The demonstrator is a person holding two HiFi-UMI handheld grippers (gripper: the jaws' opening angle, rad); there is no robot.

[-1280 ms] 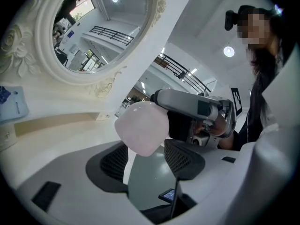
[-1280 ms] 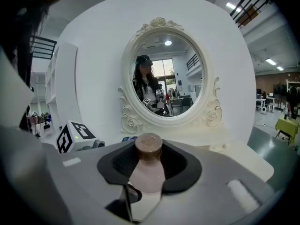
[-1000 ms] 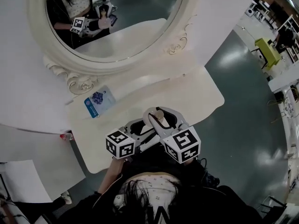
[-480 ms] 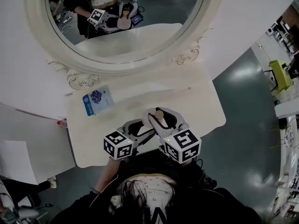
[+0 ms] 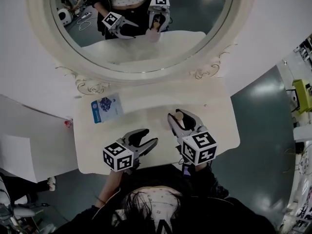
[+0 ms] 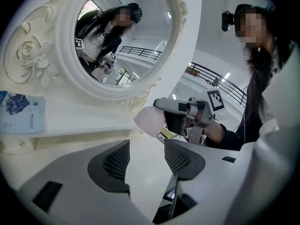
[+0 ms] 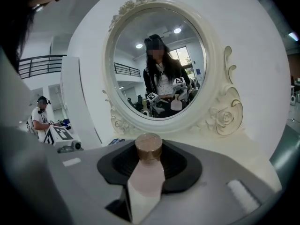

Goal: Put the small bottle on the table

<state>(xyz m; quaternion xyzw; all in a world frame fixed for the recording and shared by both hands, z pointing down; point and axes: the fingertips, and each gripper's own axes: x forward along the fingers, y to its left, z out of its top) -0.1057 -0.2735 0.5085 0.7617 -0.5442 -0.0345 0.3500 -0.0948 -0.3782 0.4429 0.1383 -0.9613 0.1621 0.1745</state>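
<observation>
The small bottle (image 7: 146, 172) is pale pink with a brown cap. My right gripper (image 7: 149, 161) is shut on it, and the cap points out past the fingertips. In the head view the bottle (image 5: 179, 115) and right gripper (image 5: 183, 117) hang over the right half of the cream table (image 5: 146, 104). My left gripper (image 5: 147, 138) stands open and empty to the left of it, near the front edge. The left gripper view has its own jaws (image 6: 146, 158) apart, with the pink bottle (image 6: 150, 121) in the right gripper (image 6: 185, 114) just beyond them.
A large oval mirror (image 5: 141, 23) in an ornate cream frame stands at the back of the table. A blue packet (image 5: 106, 107) lies at the table's left. White walls flank the table, and dark floor lies to the right.
The two grippers have drawn apart. The right one moved right with the bottle still in it, and the left one drifted slightly left. The head view swung so that more of the mirror shows.
</observation>
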